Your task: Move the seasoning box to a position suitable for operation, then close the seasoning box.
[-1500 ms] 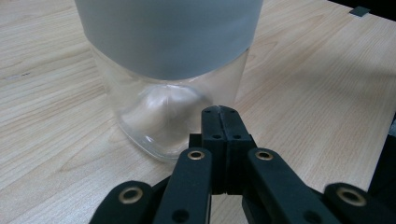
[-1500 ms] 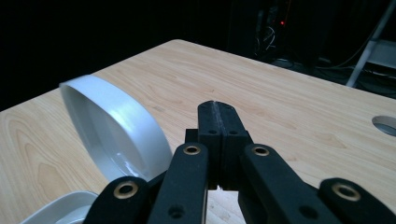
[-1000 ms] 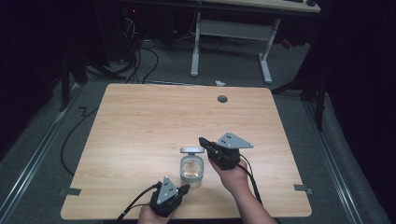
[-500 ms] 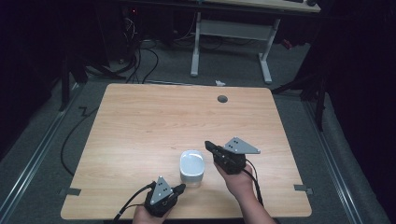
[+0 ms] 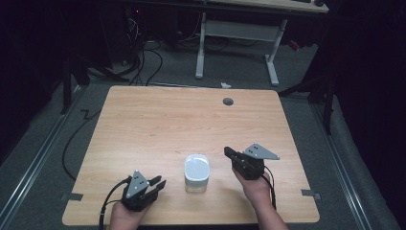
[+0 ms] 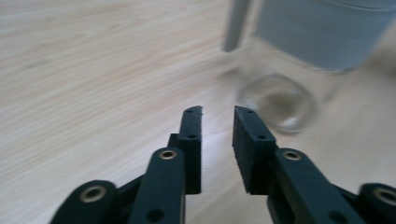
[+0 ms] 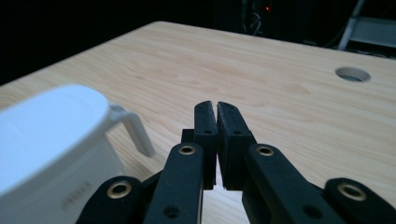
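Item: rectangular light wooden table (image 5: 158,124), with a round grey cable hole (image 5: 228,101) near its far edge, right of centre. Item: clear glass jar with a white rounded lid (image 5: 197,172), upright on the near part of the table, between my two grippers and touching neither. Item: my right gripper (image 5: 231,154), just right of the jar, its black jaws pressed together on nothing. Item: my left gripper (image 5: 158,184), near-left of the jar, jaws slightly parted and empty.
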Available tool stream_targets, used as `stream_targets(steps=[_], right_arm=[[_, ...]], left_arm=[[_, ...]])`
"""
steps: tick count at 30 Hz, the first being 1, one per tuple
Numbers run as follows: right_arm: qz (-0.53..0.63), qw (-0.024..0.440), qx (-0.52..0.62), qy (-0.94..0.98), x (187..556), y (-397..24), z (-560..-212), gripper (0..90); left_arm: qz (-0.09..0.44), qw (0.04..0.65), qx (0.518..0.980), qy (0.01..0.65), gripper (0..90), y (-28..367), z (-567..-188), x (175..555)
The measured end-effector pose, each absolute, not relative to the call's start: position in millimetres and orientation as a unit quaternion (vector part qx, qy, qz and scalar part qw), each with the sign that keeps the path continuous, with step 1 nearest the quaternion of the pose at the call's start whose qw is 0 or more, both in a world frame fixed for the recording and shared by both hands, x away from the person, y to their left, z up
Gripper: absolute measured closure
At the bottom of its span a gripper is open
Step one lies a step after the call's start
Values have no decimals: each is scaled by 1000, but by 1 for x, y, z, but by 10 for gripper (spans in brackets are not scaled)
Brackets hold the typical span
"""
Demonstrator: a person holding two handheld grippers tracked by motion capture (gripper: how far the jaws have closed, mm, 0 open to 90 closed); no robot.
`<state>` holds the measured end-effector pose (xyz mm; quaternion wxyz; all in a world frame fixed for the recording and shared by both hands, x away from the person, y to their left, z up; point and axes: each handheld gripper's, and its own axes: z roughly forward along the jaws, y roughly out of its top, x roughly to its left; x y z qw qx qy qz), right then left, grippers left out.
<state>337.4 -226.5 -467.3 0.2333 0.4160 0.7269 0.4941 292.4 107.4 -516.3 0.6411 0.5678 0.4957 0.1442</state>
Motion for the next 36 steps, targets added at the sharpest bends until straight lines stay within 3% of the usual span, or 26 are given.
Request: stream_targets(steps=[6, 12, 14, 16, 17, 22, 25, 36], right_arm=[[480, 230, 433, 727, 340, -241, -480, 854], [459, 247, 446, 728, 338, -256, -491, 785], [443, 262, 466, 720, 335, -274, -499, 739], [428, 276, 477, 717, 331, -288, -504, 701], [418, 286, 484, 714, 329, -296, -506, 676], [394, 331, 518, 683, 304, -328, -513, 550], [396, 307, 531, 683, 302, -335, -517, 507], [396, 307, 521, 691, 309, -328, -520, 512]], left_arm=[[166, 637, 538, 526, 621, 129, -518, 310], [191, 620, 541, 535, 524, 133, -523, 319], [214, 607, 550, 532, 493, 137, -526, 323], [282, 563, 569, 528, 471, 153, -536, 332], [290, 557, 560, 541, 464, 162, -537, 335], [264, 589, 485, 590, 469, 196, -529, 333], [266, 586, 494, 585, 462, 194, -529, 329], [265, 582, 508, 577, 455, 185, -532, 325]])
